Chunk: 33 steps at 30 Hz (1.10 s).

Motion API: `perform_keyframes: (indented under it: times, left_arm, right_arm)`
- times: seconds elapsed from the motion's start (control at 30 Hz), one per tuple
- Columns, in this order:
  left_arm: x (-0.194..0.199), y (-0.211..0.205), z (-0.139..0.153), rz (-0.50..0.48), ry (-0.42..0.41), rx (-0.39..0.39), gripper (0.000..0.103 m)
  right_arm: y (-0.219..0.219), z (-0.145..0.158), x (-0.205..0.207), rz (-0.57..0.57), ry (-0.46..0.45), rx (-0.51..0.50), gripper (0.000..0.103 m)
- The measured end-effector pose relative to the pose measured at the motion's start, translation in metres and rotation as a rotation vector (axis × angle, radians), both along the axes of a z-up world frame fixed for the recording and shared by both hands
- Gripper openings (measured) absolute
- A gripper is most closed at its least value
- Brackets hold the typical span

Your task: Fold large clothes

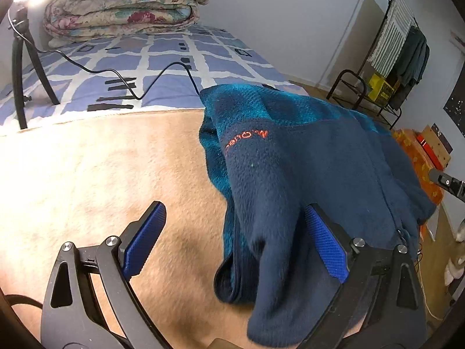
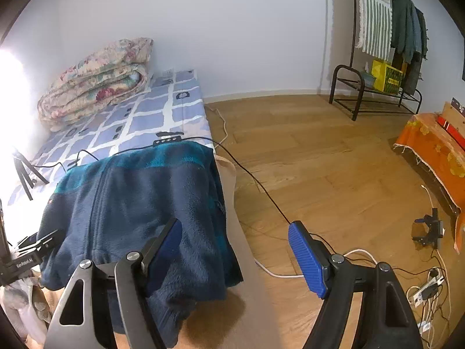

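My tongs' ribbed blue plastic pads (image 1: 325,244), fuzzy navy fleece jacket (image 1: 305,174), napped tan blanket (image 1: 101,174), glossy wooden floor (image 2: 319,160).

A navy fleece jacket (image 1: 305,174) with teal panels and orange lettering lay folded, zipped, right of centre in the frame, on a tan blanket (image 1: 101,180).

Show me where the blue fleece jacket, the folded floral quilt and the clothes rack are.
blue fleece jacket (image 1: 319,168), left wrist view, on its dark front panel.
floral quilt (image 1: 122,5), left wrist view, on the middle of the folded stack.
clothes rack (image 2: 353,23), right wrist view, on its upright black post.
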State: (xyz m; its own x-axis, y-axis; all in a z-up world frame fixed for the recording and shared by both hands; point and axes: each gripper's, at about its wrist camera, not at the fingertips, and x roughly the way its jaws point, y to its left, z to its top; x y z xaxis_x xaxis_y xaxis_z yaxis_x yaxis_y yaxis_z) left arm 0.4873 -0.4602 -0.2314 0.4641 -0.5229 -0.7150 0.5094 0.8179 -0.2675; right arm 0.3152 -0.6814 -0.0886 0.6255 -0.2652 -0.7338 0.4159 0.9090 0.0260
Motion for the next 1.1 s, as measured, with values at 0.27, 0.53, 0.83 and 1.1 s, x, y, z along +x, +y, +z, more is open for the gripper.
perform_keyframes:
  times: [0.27, 0.53, 0.83, 1.1]
  left_arm:
    - [-0.029, 0.036, 0.041, -0.012, -0.020, -0.022, 0.097]
    - [-0.086, 0.082, 0.126, -0.037, -0.110, -0.050, 0.097]
    - [-0.164, 0.146, 0.213, -0.048, -0.182, -0.091, 0.097]
    - [-0.239, 0.217, 0.253, -0.026, -0.219, -0.103, 0.097]
  right_arm:
    - [0.024, 0.027, -0.019, 0.019, -0.018, 0.000, 0.077]
    - [0.060, 0.080, -0.055, 0.041, -0.086, 0.003, 0.077]
    - [0.112, 0.148, -0.106, 0.094, -0.144, 0.014, 0.077]
    - [0.174, 0.182, -0.164, 0.129, -0.150, 0.017, 0.077]
